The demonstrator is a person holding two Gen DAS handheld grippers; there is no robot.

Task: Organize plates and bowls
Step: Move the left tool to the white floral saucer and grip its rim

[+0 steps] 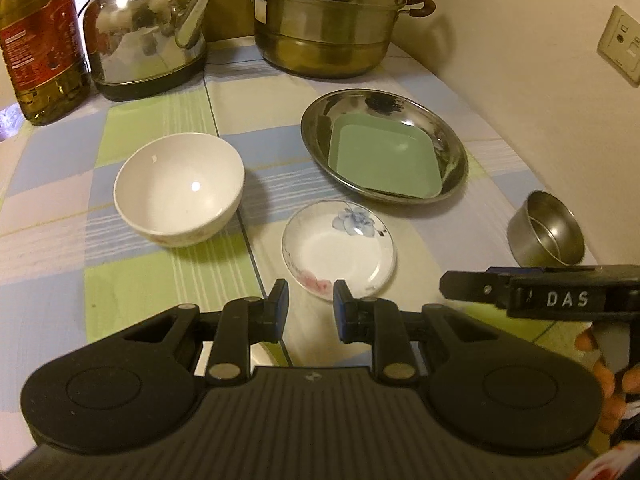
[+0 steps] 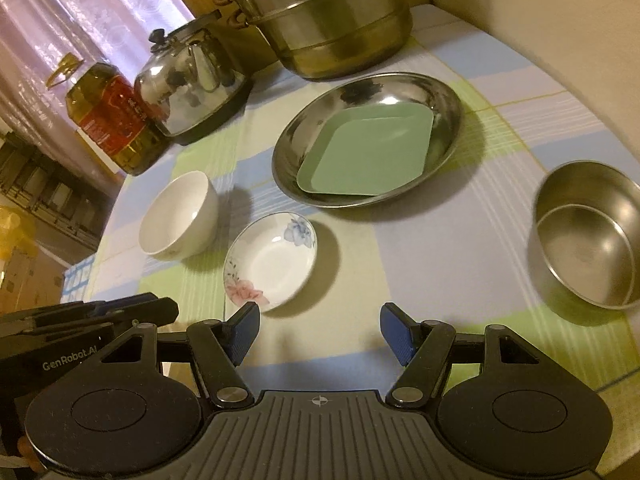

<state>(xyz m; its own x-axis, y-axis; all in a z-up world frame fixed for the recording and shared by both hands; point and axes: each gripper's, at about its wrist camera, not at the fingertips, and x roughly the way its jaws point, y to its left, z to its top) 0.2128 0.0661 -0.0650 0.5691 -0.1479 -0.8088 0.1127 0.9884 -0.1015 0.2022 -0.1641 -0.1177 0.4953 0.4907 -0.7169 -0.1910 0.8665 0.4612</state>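
A white bowl [image 1: 180, 188] [image 2: 176, 220] stands on the checked tablecloth at the left. To its right lies a small floral dish [image 1: 340, 252] [image 2: 272, 260]. Behind the dish a green square plate [image 1: 384, 160] [image 2: 368, 152] rests inside a steel plate [image 1: 452, 136] [image 2: 452, 120]. A small steel bowl [image 1: 548, 232] [image 2: 588, 236] sits at the right. My left gripper [image 1: 311, 304] hovers just short of the floral dish, its jaws narrowly apart and holding nothing. My right gripper [image 2: 320, 332] stands wide open and empty, over bare cloth right of the dish.
At the back stand an oil bottle [image 1: 40, 40] [image 2: 112, 116], a steel kettle [image 1: 148, 32] [image 2: 192, 84] and a stacked steamer pot [image 1: 328, 20] [image 2: 328, 20]. A wall with sockets [image 1: 624, 44] bounds the right side. The table drops off at the left [image 2: 100, 240].
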